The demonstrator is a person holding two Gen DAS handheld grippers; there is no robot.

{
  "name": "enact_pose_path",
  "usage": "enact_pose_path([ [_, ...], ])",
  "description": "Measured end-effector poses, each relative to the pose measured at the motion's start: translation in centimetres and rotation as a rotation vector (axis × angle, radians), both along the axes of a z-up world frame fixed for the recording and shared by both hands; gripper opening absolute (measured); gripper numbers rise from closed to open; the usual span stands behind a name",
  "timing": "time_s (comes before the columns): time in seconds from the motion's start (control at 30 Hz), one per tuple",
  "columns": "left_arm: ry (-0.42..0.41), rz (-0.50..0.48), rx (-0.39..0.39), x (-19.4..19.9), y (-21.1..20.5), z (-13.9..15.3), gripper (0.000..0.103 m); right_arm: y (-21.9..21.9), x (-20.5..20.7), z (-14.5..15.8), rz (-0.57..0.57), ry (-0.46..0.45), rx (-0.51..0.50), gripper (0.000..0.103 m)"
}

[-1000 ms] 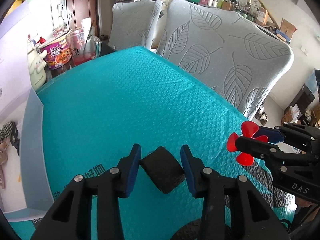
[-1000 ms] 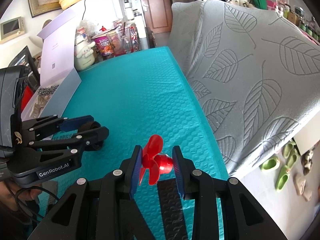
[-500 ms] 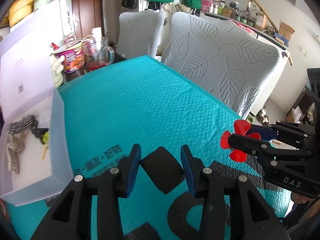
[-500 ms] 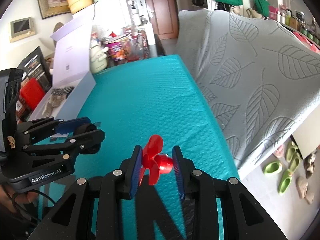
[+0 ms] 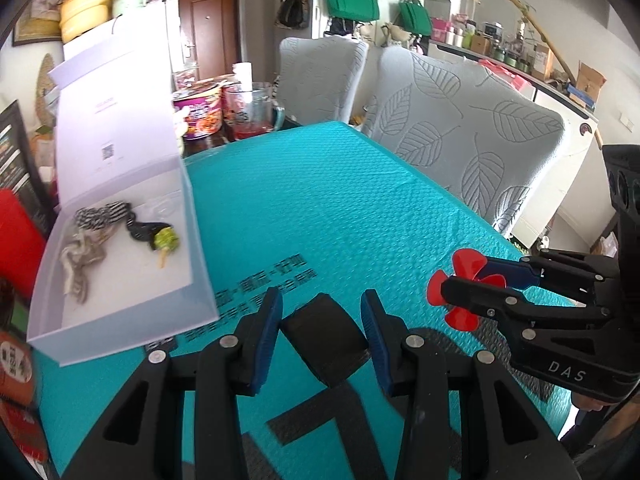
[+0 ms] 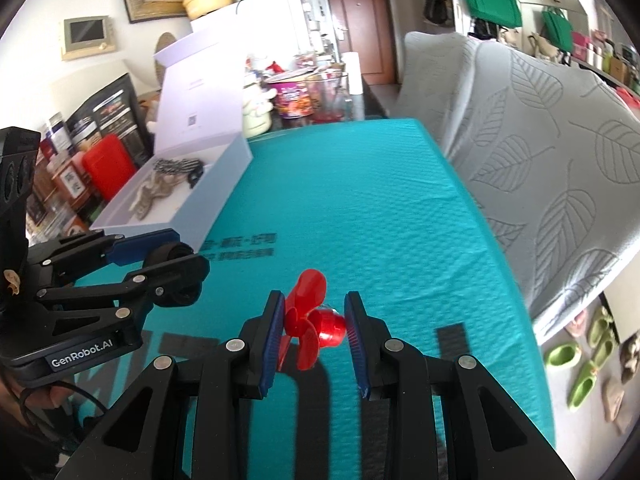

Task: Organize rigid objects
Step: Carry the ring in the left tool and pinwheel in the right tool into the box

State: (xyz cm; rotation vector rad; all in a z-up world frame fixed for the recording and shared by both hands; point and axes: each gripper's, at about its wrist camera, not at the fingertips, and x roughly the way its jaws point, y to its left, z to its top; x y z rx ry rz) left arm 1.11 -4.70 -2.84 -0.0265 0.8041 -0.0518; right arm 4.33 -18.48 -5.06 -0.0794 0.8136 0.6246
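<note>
My left gripper (image 5: 322, 334) is shut on a black block (image 5: 324, 342) and holds it above the teal bubble mat (image 5: 320, 200). It also shows in the right wrist view (image 6: 160, 264), where the black block (image 6: 172, 256) looks rounded. My right gripper (image 6: 316, 332) is shut on a small red propeller (image 6: 310, 320) and holds it above the mat (image 6: 360, 200). The right gripper (image 5: 472, 288) with the propeller (image 5: 466, 270) shows at the right of the left wrist view. An open white box (image 5: 120, 272) sits at the mat's left edge, holding striped cloth, a black item and a green item.
The box's lid (image 5: 116, 132) stands upright behind it. Instant noodle cups (image 5: 200, 112), a glass jug (image 5: 252, 112) and a white figurine (image 6: 258, 112) stand beyond the mat. Two leaf-patterned chairs (image 5: 472, 132) line the right side. A red case (image 6: 106, 164) sits left of the box.
Both grippers have drawn back and risen with their objects. The white box has come fully into view at the left, and more of the mat's near end shows.
</note>
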Motion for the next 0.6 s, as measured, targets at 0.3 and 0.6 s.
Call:
enact_pose_path([
  [0.3,-0.017,0.083,-0.011,-3.2,3.0,0.2,0.041,3.2,-1.7,-0.2,0.078,0.000,-0.005,0.030],
  [0.6,-0.037,0.166,-0.014,-6.5,6.4,0.4,0.041,7.1,-3.9,-0.1,0.157,-0.010,-0.005,0.030],
])
